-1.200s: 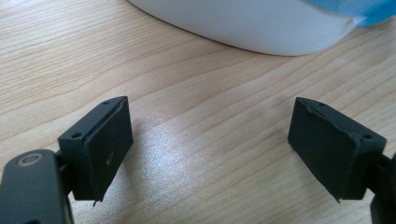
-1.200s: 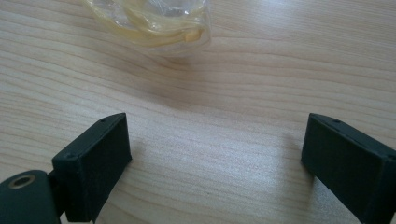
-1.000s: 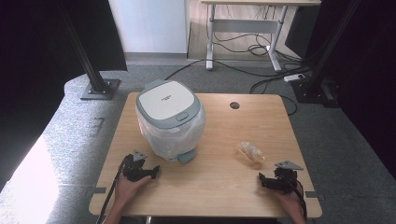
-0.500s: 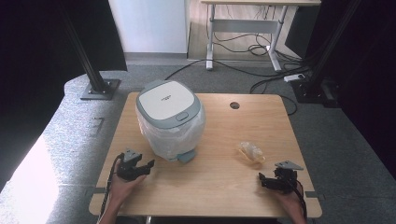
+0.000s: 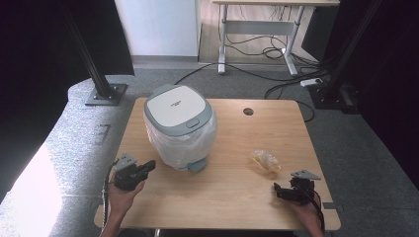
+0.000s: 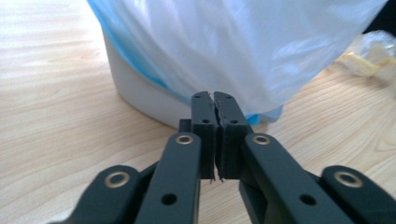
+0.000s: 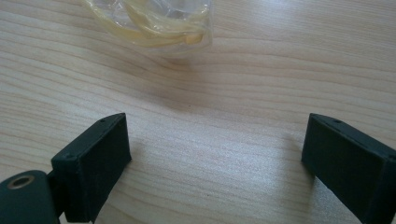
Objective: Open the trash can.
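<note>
Bin [image 5: 179,126] stands left of centre on counter [image 5: 237,197], liner [image 6: 243,51] draped outside: thin, soft, slippery; pinch a loose fold low. Left gripper [image 6: 215,105] just beside it, jaws just closed on nothing. Right gripper [image 7: 215,154] jaws wide, near wrapper [image 7: 154,21].

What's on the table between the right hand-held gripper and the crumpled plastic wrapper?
Nothing: bare wood lies between the right hand-held gripper and the crumpled plastic wrapper, as the right gripper view shows.

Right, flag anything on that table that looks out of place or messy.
A crumpled clear wrapper lies loose on the table, right of the lidded bin rather than inside it. The bin's plastic liner bulges down over its outside wall. Nothing looks spilled or broken.
</note>
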